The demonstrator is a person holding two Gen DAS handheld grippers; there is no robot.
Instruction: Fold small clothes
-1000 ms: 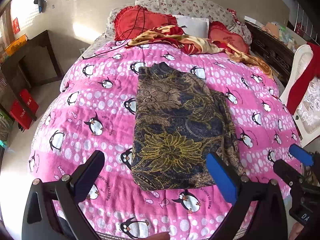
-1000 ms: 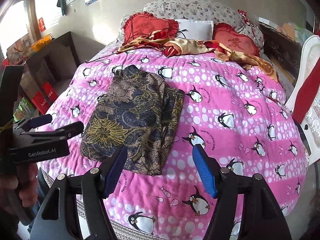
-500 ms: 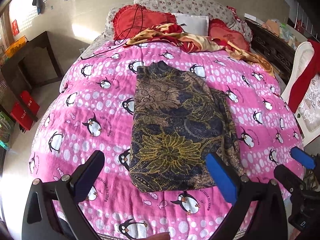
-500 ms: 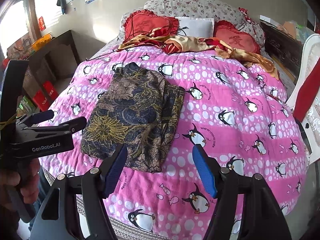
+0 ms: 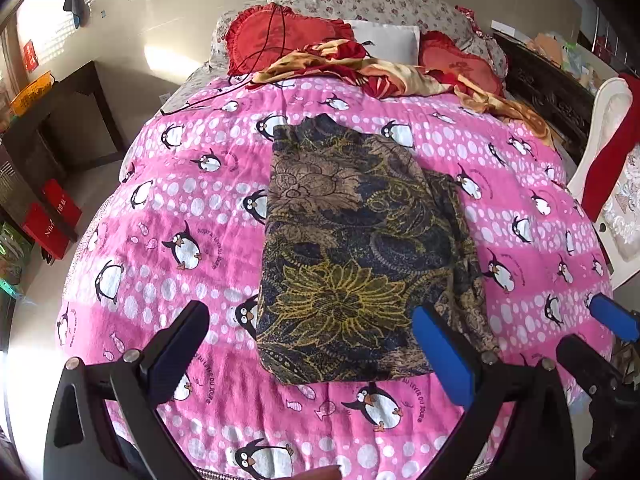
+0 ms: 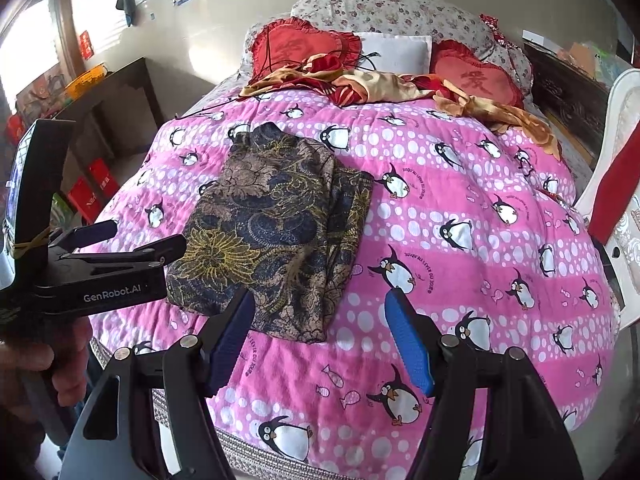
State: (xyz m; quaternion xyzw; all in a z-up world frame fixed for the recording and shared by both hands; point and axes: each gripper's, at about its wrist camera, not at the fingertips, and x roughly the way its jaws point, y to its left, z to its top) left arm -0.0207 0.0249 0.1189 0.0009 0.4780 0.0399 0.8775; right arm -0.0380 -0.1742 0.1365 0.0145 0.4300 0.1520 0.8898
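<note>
While both tools hang above the near edge of the bed, the folded garment (image 5: 360,256) lies flat on the pink penguin blanket (image 5: 160,208), a dark cloth with gold and tan floral print, folded into a long rectangle with a second layer showing along its right side.

Item, left gripper (image 5: 312,354): held low over the near end of the garment, pointing up the bed toward the pillows; jaws spread wide, nothing between them, the right blue pad (image 5: 442,356) overlapping the garment's near right corner in view, the left pad over bare blanket. From the right wrist view the left gripper (image 6: 132,240) sits just left of the garment's near left corner, body level, marked "GenRobot.AI", with a hand (image 6: 36,372) wrapped around its grip below.

Item, right gripper (image 6: 320,340): held just beyond the garment's near right corner, angled up the bed; jaws spread wide and empty, the left pad over the garment's near hem in view, the right pad over blanket. Whether either tool touches the cloth cannot be told.

Item, beyond the garment's far end: a crumpled red and gold cloth (image 5: 360,68), two red heart cushions (image 6: 304,48), a white pillow (image 6: 394,54), a floral pillow (image 5: 372,0).

Item, left of the garment, off the bed: a dark wooden cabinet (image 5: 72,120) and red boxes (image 5: 52,220) on the floor.
</note>
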